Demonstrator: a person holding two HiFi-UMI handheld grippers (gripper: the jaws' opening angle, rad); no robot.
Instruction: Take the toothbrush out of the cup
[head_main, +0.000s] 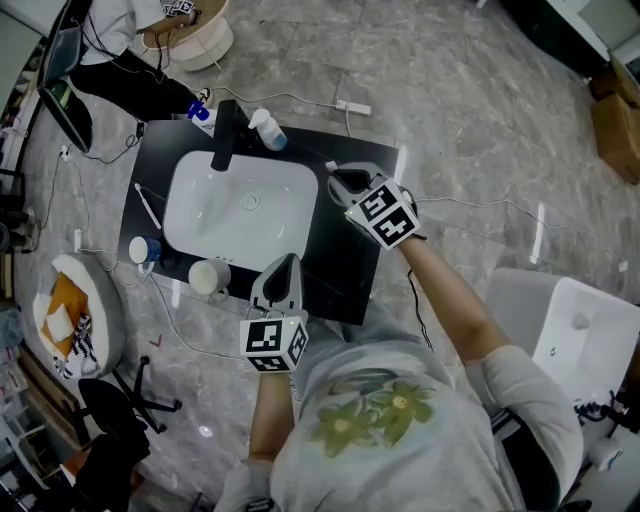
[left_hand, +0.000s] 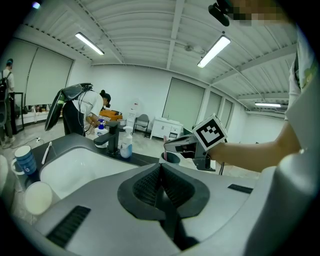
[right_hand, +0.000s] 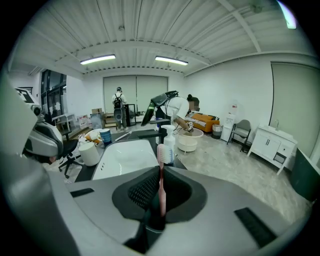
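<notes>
A pink toothbrush (right_hand: 160, 172) with a white bristle head stands upright between the jaws of my right gripper (right_hand: 160, 187), which is shut on its handle. In the head view the right gripper (head_main: 343, 180) hovers over a dark cup (head_main: 352, 186) on the black counter, right of the sink, with the brush head (head_main: 330, 166) poking out past the jaws. The left gripper view shows that cup (left_hand: 171, 158) just under the right gripper (left_hand: 186, 145). My left gripper (head_main: 281, 278) is shut and empty at the counter's front edge, near the sink (head_main: 240, 205).
A black faucet (head_main: 225, 135), a soap dispenser (head_main: 268, 128) and a blue bottle (head_main: 199, 111) stand behind the sink. A white cup (head_main: 208, 276), a blue mug (head_main: 144, 249) and a white toothbrush (head_main: 147, 205) lie at the left. A person bends over a tub (head_main: 195, 40) beyond.
</notes>
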